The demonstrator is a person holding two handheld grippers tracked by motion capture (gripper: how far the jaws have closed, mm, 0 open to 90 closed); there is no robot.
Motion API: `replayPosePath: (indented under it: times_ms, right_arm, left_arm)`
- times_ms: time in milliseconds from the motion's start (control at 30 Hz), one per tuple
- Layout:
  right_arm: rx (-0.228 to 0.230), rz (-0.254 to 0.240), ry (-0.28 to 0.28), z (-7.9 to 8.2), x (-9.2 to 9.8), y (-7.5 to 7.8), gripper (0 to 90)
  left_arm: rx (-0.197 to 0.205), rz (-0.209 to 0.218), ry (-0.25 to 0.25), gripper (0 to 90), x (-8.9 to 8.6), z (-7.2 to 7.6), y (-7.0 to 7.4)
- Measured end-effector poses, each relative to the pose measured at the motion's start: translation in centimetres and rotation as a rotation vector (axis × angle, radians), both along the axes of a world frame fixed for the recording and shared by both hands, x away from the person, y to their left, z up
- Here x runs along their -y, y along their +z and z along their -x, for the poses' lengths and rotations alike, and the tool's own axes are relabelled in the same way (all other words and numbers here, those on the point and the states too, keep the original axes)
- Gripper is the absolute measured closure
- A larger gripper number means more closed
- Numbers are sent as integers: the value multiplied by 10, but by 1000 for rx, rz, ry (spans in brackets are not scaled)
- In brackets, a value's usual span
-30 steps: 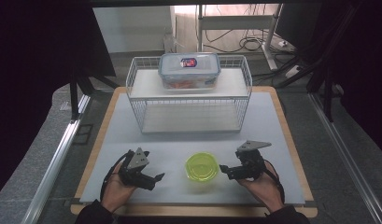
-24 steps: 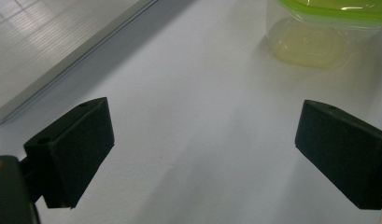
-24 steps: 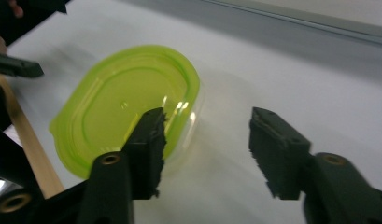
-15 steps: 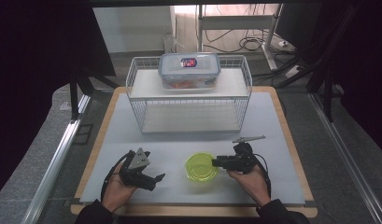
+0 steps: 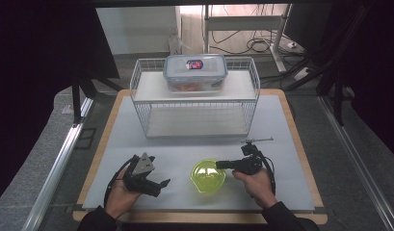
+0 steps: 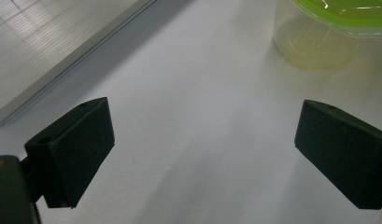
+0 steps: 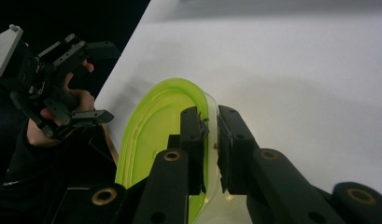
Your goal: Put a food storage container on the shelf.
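High view first: your right tongs (image 5: 218, 165) reach in from the right and pinch the right-hand rim of the green bowl (image 5: 207, 175), which sits on the white mat (image 5: 281, 125) close to the table's near edge, about midway between its left and right edges. Their jaws have just been closing, and the right gripper view shows the bowl's thin wall between them, one pad inside the green rim and the other against the clear outer side. Whether the bowl rests on the mat or hangs just off it, you cannot tell.

Your left tongs (image 5: 163, 183) sit near the table's near-left corner, well apart from the bowl, pointing toward it. Their jaws are spread wide; the left gripper view shows bare mat between the two black pads (image 6: 72, 151), with the bowl's base at the upper right beyond them. Your left hand (image 5: 118, 192) wraps the gripper body from below.

Toward the table's far edge stands a white wire rack (image 5: 197, 103). On its top shelf rests a clear lidded container (image 5: 195, 72) with orange contents and a label on the lid.
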State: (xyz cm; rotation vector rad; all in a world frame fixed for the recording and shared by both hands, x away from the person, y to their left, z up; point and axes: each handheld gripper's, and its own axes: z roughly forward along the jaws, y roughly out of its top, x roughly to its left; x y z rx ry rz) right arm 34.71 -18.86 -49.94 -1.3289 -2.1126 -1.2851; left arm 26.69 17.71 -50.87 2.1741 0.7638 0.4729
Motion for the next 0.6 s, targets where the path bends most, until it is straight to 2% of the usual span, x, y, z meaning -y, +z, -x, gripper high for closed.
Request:
replayPosePath:
  times_ms: [100,367,600]
  right_arm:
    - [7,-3,-10,-1,2,3,821]
    - [17,-75,-26,-5,10,16,821]
    - [57,-107,-33,-9,12,34,821]
  left_arm:
    - [2,1,2,45,0,0,0]
    - [5,16,9,42,-2,0,1]
    - [3,16,8,42,-2,0,1]
